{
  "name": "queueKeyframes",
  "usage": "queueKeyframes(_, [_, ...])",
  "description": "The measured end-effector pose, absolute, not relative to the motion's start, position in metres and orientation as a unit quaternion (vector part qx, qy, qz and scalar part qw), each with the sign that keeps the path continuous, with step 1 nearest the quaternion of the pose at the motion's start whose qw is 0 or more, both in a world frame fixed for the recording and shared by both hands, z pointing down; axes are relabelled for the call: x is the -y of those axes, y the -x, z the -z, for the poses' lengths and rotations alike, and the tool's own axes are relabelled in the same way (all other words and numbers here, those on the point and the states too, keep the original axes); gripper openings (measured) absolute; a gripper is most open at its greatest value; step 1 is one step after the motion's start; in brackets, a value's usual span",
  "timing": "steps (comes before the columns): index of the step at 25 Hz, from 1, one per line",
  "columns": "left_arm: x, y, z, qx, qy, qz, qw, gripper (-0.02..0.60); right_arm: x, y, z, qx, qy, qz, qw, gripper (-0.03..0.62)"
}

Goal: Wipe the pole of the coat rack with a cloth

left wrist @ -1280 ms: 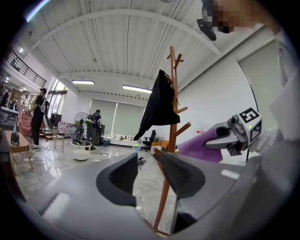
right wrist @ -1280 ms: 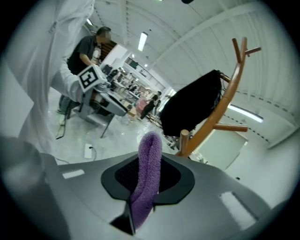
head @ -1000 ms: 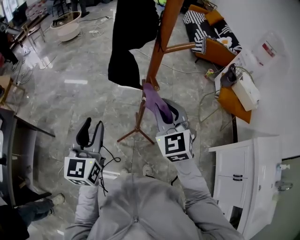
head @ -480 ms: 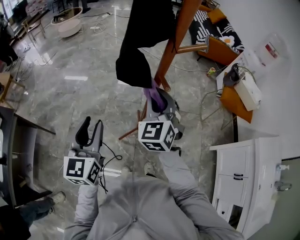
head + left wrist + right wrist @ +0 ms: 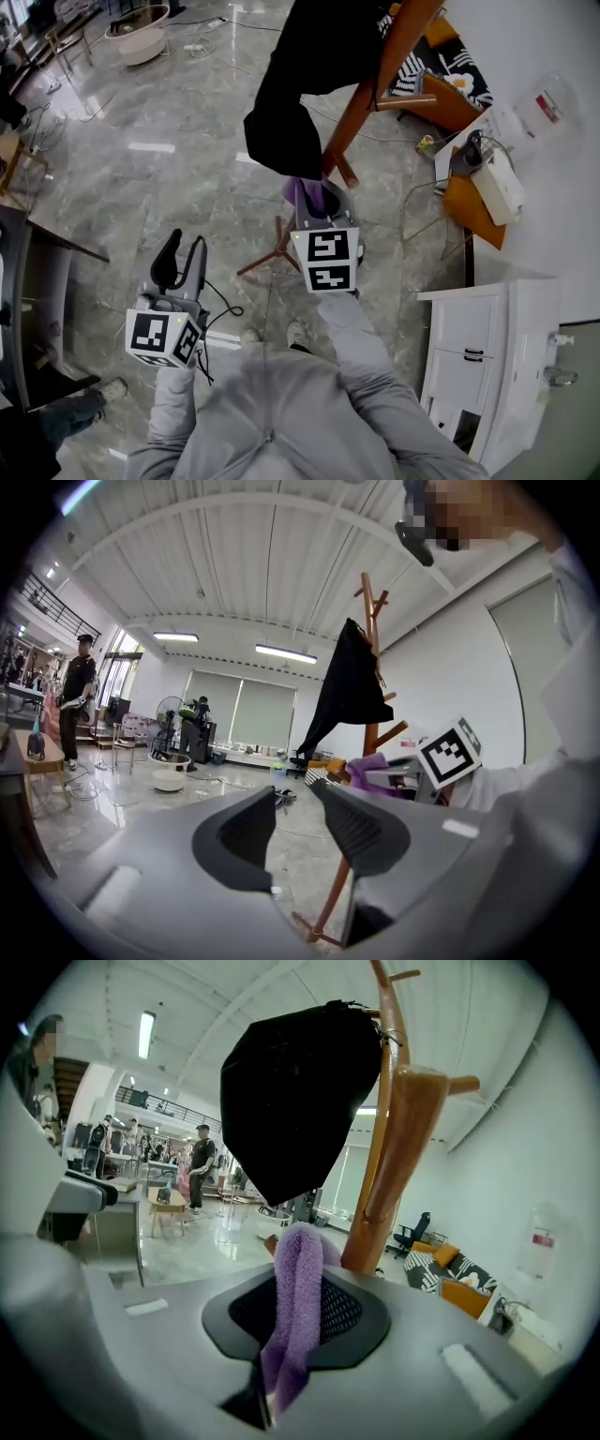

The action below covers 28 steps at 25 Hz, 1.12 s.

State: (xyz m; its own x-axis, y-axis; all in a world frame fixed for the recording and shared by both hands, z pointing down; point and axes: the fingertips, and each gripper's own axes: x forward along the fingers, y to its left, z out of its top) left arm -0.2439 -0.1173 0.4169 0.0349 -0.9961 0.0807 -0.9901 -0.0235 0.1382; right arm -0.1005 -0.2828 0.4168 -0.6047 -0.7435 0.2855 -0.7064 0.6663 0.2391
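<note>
Your right gripper (image 5: 317, 208) has climbed the coat rack pole (image 5: 373, 89) since a second ago. Its fingers are clamped on the purple cloth (image 5: 298, 1307), right beside the pole under the black coat (image 5: 300, 84), so the wiping stroke looks under way. Your left gripper (image 5: 295, 808) waits away from the pole, fingers apart and empty.

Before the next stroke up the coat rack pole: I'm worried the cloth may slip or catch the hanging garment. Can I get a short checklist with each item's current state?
1. Right gripper shut on the purple cloth: ok.
2. Cloth touching the pole: cannot tell; its tip sits close beside the wood.
3. Path up the pole free: not ok; the black garment hangs just above the cloth.
4. Left gripper open, empty, away from the pole: ok.
</note>
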Motion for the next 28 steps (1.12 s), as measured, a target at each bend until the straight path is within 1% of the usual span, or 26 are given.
queueKeyframes(6, [0.119, 0.244, -0.416, 0.694, -0.716, 0.022, 0.077, 0.169, 0.272, 0.124, -0.405, 0.914, -0.367, 0.054, 0.165, 0.054])
queueKeyframes(21, [0.091, 0.263, -0.408, 0.724, -0.687, 0.021, 0.066, 0.169, 0.222, 0.192, -0.395, 0.947, -0.269, 0.087, 0.152, 0.055])
queueKeyframes(28, [0.075, 0.266, -0.408, 0.732, -0.677, 0.022, 0.065, 0.169, 0.183, 0.209, -0.412, 0.957, -0.224, 0.089, 0.163, 0.054])
